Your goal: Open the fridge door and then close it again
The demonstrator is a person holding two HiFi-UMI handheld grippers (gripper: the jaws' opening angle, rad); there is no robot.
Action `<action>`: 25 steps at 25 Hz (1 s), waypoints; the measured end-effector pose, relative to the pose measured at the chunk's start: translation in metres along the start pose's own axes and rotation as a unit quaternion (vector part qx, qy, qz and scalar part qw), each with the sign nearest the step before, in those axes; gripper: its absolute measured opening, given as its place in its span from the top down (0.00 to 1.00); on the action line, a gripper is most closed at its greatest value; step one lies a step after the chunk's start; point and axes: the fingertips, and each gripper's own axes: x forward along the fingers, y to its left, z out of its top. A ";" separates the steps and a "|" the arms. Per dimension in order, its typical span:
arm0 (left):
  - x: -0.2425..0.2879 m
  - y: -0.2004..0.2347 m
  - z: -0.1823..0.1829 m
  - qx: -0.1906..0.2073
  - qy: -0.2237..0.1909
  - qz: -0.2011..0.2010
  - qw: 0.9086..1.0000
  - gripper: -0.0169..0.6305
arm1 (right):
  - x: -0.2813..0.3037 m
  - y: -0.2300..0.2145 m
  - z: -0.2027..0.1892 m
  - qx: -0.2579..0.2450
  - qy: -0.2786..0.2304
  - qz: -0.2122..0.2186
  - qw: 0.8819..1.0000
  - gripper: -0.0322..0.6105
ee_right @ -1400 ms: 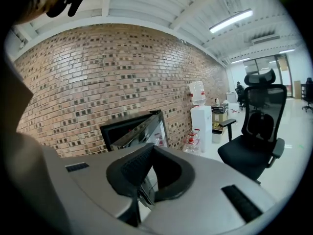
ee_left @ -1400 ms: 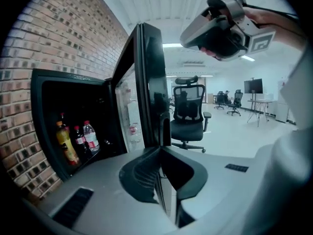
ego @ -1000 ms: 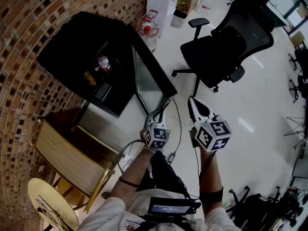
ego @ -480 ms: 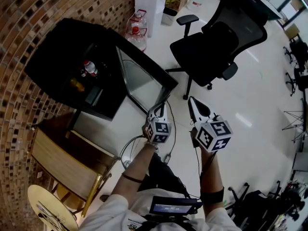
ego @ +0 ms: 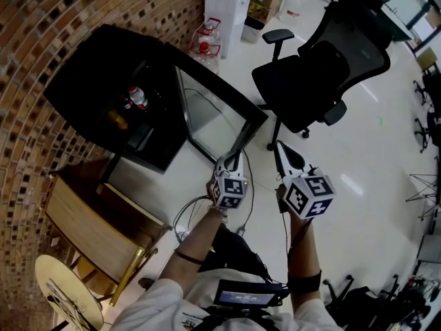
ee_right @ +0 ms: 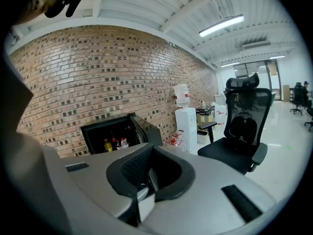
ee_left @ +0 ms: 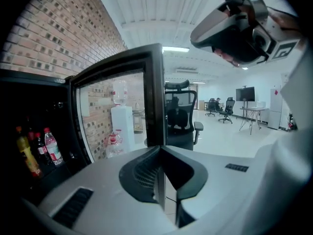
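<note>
The black office chair (ego: 324,74) is parked just off the outer side of the open door, near it but not touching. A couple of water jugs (ego: 207,41) and a white dispenser (ego: 227,2) stand by the brick wall (ego: 41,26) past the fridge. On the other side some wooden furniture (ego: 93,223) sits close to the fridge's corner, and a cable (ego: 185,216) loops on the floor by the person's feet.

The fridge (ego: 96,74) is a small black one backed against the wall, with a few bottles (ego: 138,96) inside. Its door (ego: 213,119), a glass pane in a black frame, is swung wide open with its free edge pointing toward the person.

The left gripper (ego: 233,160) has its jaws pinched together with nothing between them. Its tip is right at that free edge, but I can't tell if it actually touches. The right gripper (ego: 281,152) is just beside it, jaws together too, empty. There's plenty of bare white floor (ego: 372,157) off to the right.
</note>
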 end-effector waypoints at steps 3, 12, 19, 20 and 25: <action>-0.040 0.016 0.006 -0.013 -0.003 0.012 1.000 0.97 | 0.001 0.020 0.005 0.002 -0.003 0.022 1.000 0.92; -0.225 0.114 0.035 -0.070 0.000 0.104 0.992 0.97 | -0.004 0.124 -0.017 0.024 0.019 0.098 0.995 0.92; -0.342 0.177 0.052 -0.109 -0.029 0.196 0.974 0.97 | 0.000 0.221 -0.034 0.000 0.027 0.159 0.987 0.92; -0.355 0.184 0.052 -0.116 -0.033 0.206 0.971 0.97 | 0.001 0.233 -0.035 -0.010 0.027 0.164 0.986 0.92; -0.400 0.208 0.043 -0.147 -0.045 0.242 0.958 0.97 | 0.008 0.284 -0.049 -0.029 0.037 0.190 0.981 0.92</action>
